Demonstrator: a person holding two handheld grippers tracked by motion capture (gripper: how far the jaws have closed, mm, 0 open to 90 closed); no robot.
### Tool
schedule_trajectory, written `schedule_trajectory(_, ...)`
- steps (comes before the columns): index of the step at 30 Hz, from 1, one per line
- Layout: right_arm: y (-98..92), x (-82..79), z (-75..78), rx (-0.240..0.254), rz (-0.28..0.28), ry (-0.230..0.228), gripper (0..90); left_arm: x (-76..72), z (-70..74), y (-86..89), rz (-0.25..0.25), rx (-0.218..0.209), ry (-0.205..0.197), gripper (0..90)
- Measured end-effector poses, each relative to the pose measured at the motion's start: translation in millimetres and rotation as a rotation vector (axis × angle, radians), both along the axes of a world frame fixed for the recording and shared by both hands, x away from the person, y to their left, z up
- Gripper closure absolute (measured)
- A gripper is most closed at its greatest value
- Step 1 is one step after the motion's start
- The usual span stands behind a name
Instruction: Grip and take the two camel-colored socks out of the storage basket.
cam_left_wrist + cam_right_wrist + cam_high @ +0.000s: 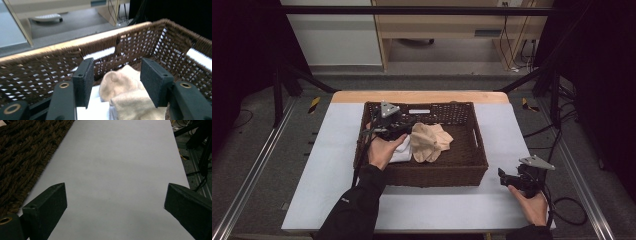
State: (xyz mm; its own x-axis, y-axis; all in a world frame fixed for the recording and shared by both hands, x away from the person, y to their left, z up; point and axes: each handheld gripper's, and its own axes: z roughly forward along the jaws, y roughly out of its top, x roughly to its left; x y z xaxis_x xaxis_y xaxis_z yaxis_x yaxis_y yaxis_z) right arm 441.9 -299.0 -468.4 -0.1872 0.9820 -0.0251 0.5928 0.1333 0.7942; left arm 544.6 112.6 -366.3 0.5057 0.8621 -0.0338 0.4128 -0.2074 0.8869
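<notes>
— Where is your left gripper right now?

— Inside the brown wicker basket, toward its left end. In the left gripper view my jaws stand apart with a clear gap, nothing pinched. The beige cloth lies past and between them, bunched on the basket floor, and a white cloth sits low beside it, under the left pad. I cannot tell whether either pad brushes the fabric.

— And from above?

— The beige cloth is crumpled near the basket's middle, the white cloth just beside it, partly under my left hand.

— The right one?

— My right gripper hovers over the white table, outside the basket near its right front corner. Its jaws are spread wide, bare tabletop between them, the basket wall off to one side. It holds nothing.
</notes>
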Motion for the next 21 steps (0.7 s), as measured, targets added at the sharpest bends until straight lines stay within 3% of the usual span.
schedule_trajectory(3,0.0,0.1,-0.2,0.0,0.0,0.001,4.7,2.8,-5.4,-3.2,-0.004,0.004,0.015,45.7)
schedule_trajectory(6,0.4,0.4,-0.5,-0.004,0.004,0.003,4.8,7.1,-14.9,-7.8,-0.009,0.037,0.034,46.5)
schedule_trajectory(16,0.7,0.9,-1.1,-0.007,0.005,0.007,4.8,12.7,-36.4,-11.9,-0.036,0.042,0.12,49.1)
schedule_trajectory(21,1.1,1.2,-1.4,-0.011,0.006,0.011,4.8,12.6,-40.0,-14.9,-0.054,0.044,0.127,44.6)
